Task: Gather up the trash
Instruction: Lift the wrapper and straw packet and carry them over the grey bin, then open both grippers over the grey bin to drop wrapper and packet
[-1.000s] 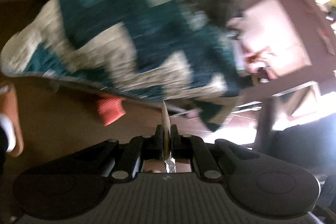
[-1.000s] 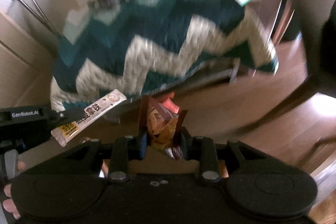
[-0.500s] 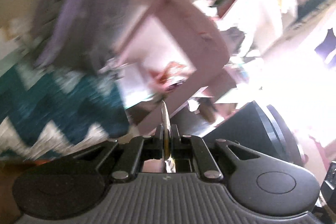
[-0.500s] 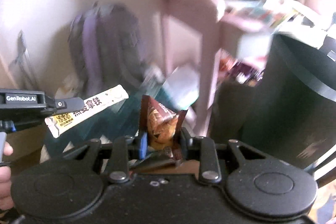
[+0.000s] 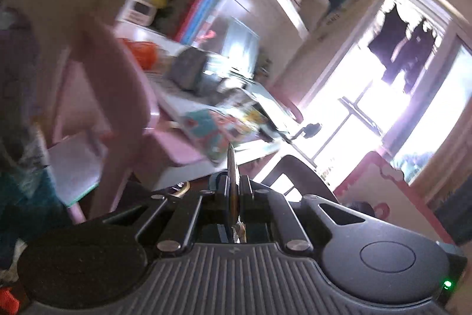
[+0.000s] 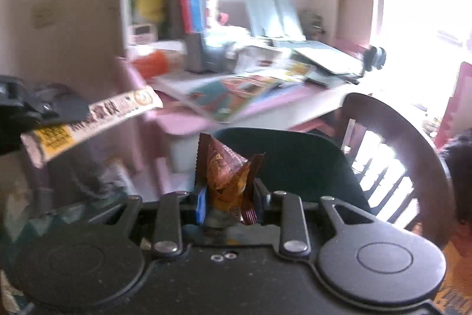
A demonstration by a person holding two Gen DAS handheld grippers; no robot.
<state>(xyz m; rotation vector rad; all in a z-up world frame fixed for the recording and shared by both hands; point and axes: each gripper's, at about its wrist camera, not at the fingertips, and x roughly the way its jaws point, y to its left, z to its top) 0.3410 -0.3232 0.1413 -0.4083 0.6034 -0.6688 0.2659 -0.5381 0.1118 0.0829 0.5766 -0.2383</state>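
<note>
**Both grippers loaded, desk dead ahead**

A cluttered pink desk (image 6: 265, 105) fills the view, dark chair (image 6: 295, 161) tucked in front. Right gripper (image 6: 228, 197) is clamped on a crumpled brown snack wrapper (image 6: 227, 176), standing up between its fingers. Over on the left, the left gripper (image 5: 234, 188) pinches a long cream sachet (image 6: 94, 120) edge-on, jaws tight together, sachet sticking out in mid-air.

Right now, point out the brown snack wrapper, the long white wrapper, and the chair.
brown snack wrapper (image 6: 227, 173): right wrist view, crumpled middle above the jaws.
long white wrapper (image 6: 97, 117): right wrist view, printed middle section.
chair (image 6: 407, 132): right wrist view, curved top rail.
</note>
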